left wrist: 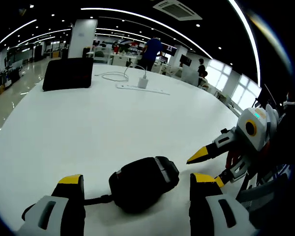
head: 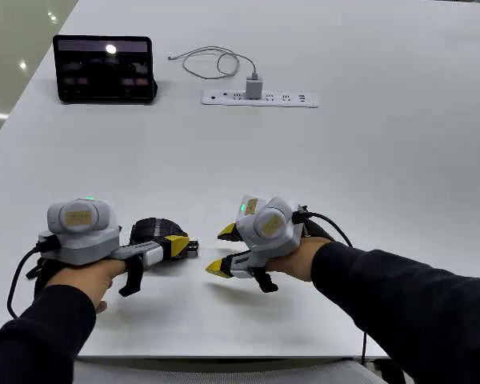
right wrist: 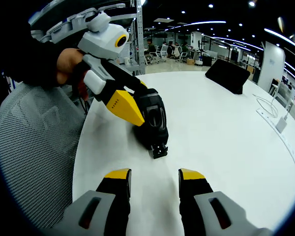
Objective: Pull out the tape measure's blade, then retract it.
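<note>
With the black tape measure (right wrist: 152, 118) lying near the front edge of the desk (head: 320, 160) between the wide-open, unclamped jaws of the left gripper (left wrist: 137, 180), and the right gripper (right wrist: 155, 176) parted and empty just short of its hook tab (right wrist: 159, 151), any pull now would likely drag it along.

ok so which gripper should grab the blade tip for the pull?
Right. The right gripper faces the blade tip with jaws open, and the tip sticks out of the tape measure towards it. The left gripper straddles the tape measure, jaws open, so it looks better placed to steady it.
</note>
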The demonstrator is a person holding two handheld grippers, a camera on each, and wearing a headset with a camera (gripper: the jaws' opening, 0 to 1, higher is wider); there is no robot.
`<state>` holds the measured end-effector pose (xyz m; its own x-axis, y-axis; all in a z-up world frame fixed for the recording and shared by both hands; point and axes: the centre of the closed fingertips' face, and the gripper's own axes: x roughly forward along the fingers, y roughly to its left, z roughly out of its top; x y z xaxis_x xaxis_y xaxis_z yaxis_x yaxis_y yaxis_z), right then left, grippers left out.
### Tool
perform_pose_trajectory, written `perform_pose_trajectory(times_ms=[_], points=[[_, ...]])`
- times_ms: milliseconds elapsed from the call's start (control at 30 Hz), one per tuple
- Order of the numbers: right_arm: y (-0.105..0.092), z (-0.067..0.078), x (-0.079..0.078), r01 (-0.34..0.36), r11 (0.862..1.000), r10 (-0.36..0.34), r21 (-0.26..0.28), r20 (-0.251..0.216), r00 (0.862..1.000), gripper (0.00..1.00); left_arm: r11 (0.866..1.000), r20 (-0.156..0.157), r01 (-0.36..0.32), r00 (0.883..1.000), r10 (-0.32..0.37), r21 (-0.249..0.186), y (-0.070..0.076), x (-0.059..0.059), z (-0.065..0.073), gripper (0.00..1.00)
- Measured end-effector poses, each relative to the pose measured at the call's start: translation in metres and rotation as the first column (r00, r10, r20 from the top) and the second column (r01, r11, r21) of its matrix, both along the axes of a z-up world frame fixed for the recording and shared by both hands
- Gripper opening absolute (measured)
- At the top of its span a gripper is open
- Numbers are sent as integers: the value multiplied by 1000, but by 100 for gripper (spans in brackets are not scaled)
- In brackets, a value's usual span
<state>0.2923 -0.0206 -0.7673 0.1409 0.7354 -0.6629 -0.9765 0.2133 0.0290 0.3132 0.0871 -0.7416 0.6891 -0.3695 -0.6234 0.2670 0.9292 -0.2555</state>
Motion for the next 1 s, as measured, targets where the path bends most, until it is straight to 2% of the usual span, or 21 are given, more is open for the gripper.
perform_pose_trajectory(times_ms=[100, 167, 200, 333, 467, 500, 567, 633, 667, 700, 767, 867, 933, 1000], points=[[-2, 7, -2, 29, 999, -30, 21, 10, 1000, 35, 1000, -2, 9, 1000, -9, -13, 4, -3, 2, 88], [-4, 10, -4, 35, 999, -36, 27, 14, 999, 36, 1000, -26, 13, 1000, -13, 4, 9, -5, -2, 98], [-5, 13, -5, 41, 999, -41, 35, 20, 999, 37, 999, -45, 38, 998, -38, 2, 8, -10, -3, 98], [-13, 16, -7, 54, 998, -54, 36, 18, 998, 42, 994, 1, 107, 994, -107, 8, 5, -13, 6, 100], [-20, 20, -6, 68, 997, -69, 38, 23, 997, 44, 990, -3, 138, 990, -138, 30, 12, -15, 6, 100], [-23, 21, -5, 75, 996, -76, 39, 20, 997, 45, 987, -21, 156, 988, -156, 29, 14, -18, 4, 100], [-28, 23, -3, 87, 995, -88, 42, 22, 996, 46, 984, -8, 178, 984, -178, 14, 14, -20, 6, 100], [-34, 24, -2, 103, 994, -103, 46, 19, 994, 47, 977, 12, 213, 977, -213, 32, 16, -21, 8, 100], [-40, 26, 0, 121, 991, -122, 51, 18, 992, 48, 971, 38, 236, 971, -238, 47, 18, -21, 10, 100], [-43, 26, 0, 129, 990, -131, 53, 18, 991, 49, 969, 48, 243, 968, -246, 51, 19, -21, 12, 100], [-54, 27, 2, 153, 986, -155, 60, 18, 988, 51, 965, 45, 256, 965, -258, 62, 22, -24, 12, 100], [-70, 27, 4, 188, 980, -190, 67, 15, 982, 53, 960, 62, 274, 959, -277, 55, 25, -26, 14, 100], [-82, 25, 3, 206, 977, -207, 61, 14, 978, 55, 954, 69, 291, 953, -295, 66, 26, -29, 14, 100], [-93, 22, 1, 220, 974, -220, 48, 14, 975, 57, 949, 59, 307, 949, -311, 73, 27, -32, 11, 100]])
